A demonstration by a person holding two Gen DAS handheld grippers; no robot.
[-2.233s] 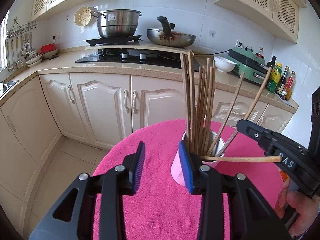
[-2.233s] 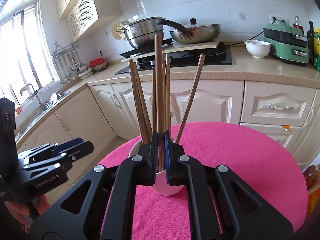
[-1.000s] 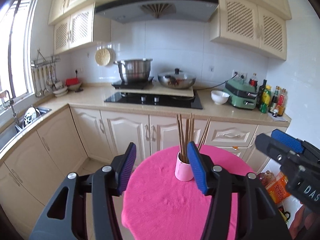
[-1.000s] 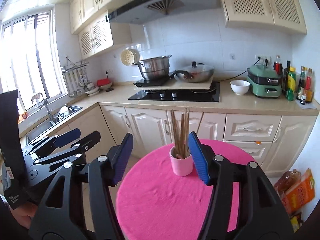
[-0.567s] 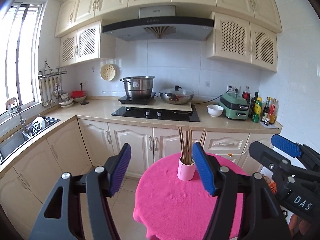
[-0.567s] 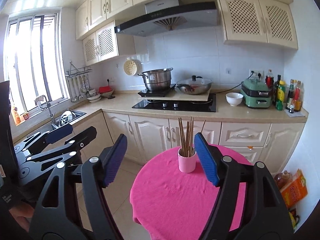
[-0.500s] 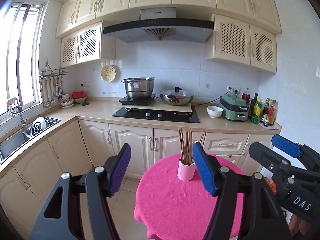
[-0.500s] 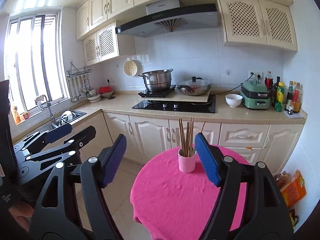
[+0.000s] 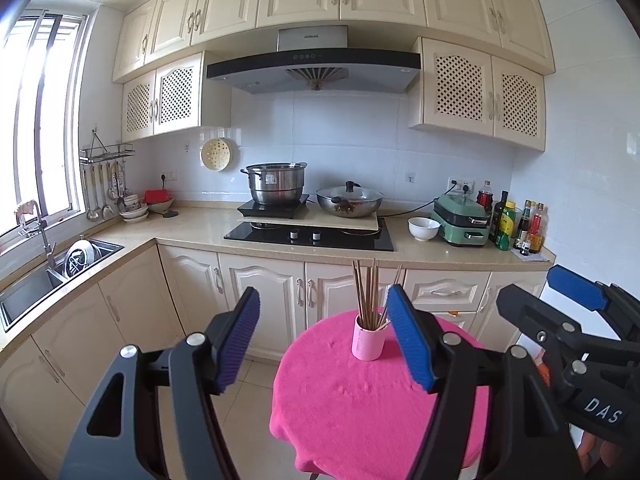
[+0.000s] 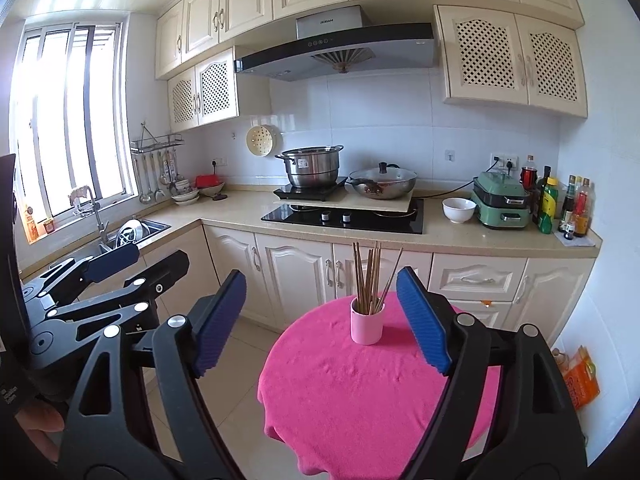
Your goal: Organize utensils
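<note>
Standing on the table (image 9: 360,420), the chopstick cup (image 10: 366,325) sits well beyond both empty claws, left (image 9: 326,344) spread, right (image 10: 320,322) opening.

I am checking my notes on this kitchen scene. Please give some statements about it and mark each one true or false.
1. The chopsticks stand in the pink cup. True.
2. The cup lies tipped over. False: it stands upright on the table.
3. The right gripper holds a chopstick. False: its jaws are opening, empty.
4. The left gripper is empty. True.
5. The white bowl is on the table. False: it sits on the counter.
</note>
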